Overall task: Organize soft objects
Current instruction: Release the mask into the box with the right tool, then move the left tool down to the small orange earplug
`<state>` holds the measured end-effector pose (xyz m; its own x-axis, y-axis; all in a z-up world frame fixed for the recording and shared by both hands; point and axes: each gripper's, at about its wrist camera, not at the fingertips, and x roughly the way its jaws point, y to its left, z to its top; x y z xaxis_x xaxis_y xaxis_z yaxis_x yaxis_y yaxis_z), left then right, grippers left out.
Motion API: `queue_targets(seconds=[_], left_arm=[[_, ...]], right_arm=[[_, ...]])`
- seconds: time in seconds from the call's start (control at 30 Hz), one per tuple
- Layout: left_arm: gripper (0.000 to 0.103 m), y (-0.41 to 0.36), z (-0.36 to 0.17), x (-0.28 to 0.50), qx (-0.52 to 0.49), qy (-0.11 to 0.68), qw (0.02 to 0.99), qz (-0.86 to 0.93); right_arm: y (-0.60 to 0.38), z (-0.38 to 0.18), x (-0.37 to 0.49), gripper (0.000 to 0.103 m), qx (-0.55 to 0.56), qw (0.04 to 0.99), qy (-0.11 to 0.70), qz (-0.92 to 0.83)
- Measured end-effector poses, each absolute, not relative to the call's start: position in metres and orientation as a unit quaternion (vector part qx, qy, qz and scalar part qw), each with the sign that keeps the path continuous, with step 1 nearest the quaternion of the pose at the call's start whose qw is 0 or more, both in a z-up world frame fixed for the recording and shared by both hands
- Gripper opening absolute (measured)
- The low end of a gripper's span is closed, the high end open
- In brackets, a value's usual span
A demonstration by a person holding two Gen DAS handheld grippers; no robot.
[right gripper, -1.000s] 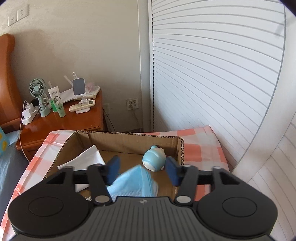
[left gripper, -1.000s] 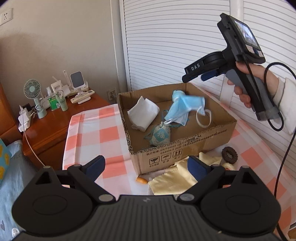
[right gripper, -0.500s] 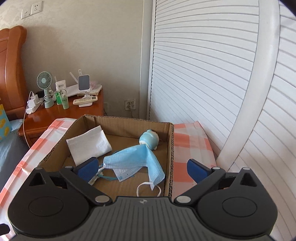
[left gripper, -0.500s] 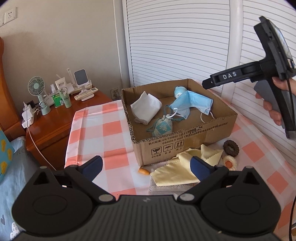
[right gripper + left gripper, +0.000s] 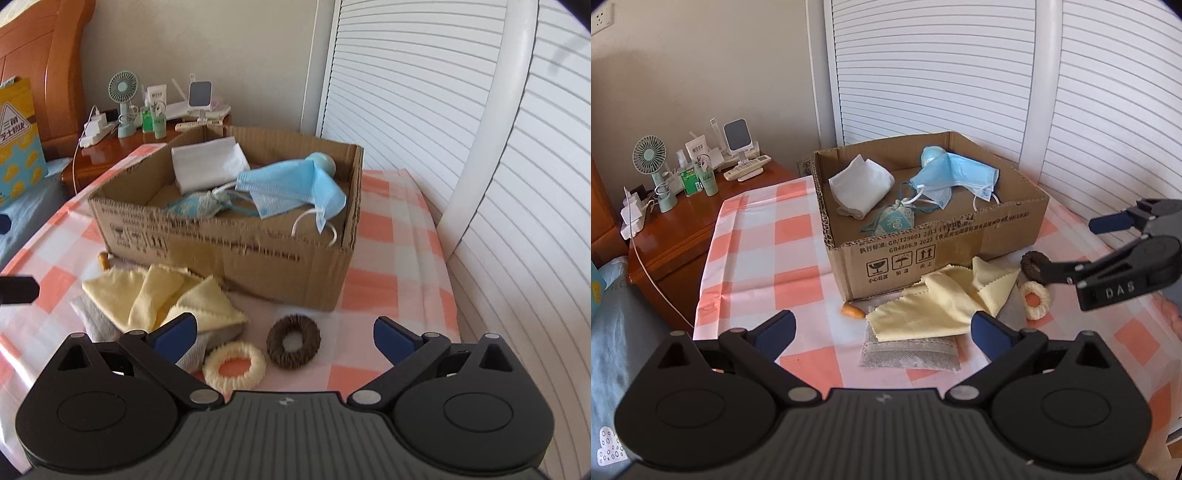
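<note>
A cardboard box (image 5: 960, 247) (image 5: 229, 251) on the checked table holds a blue face mask (image 5: 955, 179) (image 5: 291, 188), a folded white cloth (image 5: 860, 190) (image 5: 208, 164), a teal sachet (image 5: 894, 221) and a small blue toy (image 5: 929, 155). In front of the box lie a yellow cloth (image 5: 942, 302) (image 5: 162, 295), a grey pad (image 5: 910, 354), a brown ring (image 5: 293, 341) (image 5: 1030, 262) and a cream ring (image 5: 234, 369) (image 5: 1036, 299). My left gripper (image 5: 882, 330) is open and empty, above the yellow cloth. My right gripper (image 5: 282, 336) is open and empty, low over the two rings.
A small orange piece (image 5: 853, 311) lies left of the yellow cloth. A wooden nightstand (image 5: 687, 221) with a fan (image 5: 650, 155), bottles and a remote stands at the back left. White louvred doors (image 5: 960, 74) close the back and right. A bed edge (image 5: 613, 332) lies at the left.
My right gripper opened and let the mask drop into the box, then moved back and down to the table in front of the box. My left gripper pulled back slightly.
</note>
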<state>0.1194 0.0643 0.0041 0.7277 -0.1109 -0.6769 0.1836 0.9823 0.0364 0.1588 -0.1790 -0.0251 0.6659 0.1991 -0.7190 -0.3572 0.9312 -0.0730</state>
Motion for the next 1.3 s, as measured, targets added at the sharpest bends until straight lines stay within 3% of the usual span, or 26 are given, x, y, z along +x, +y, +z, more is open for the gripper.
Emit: queue_targets(seconds=[0.4,1.3], left_arm=[[0.101,0.065,-0.013,0.126,0.048,0.374,0.921,-0.096],[0.101,0.115,-0.078,0.204,0.099,0.421,0.895,-0.107]], right_arm=[[-0.177,-0.076,0.144,0.103,-0.105,0.883,0.434,0.142],[-0.170,-0.083,0.146,0.103,-0.081,0.902,0.405,0.128]])
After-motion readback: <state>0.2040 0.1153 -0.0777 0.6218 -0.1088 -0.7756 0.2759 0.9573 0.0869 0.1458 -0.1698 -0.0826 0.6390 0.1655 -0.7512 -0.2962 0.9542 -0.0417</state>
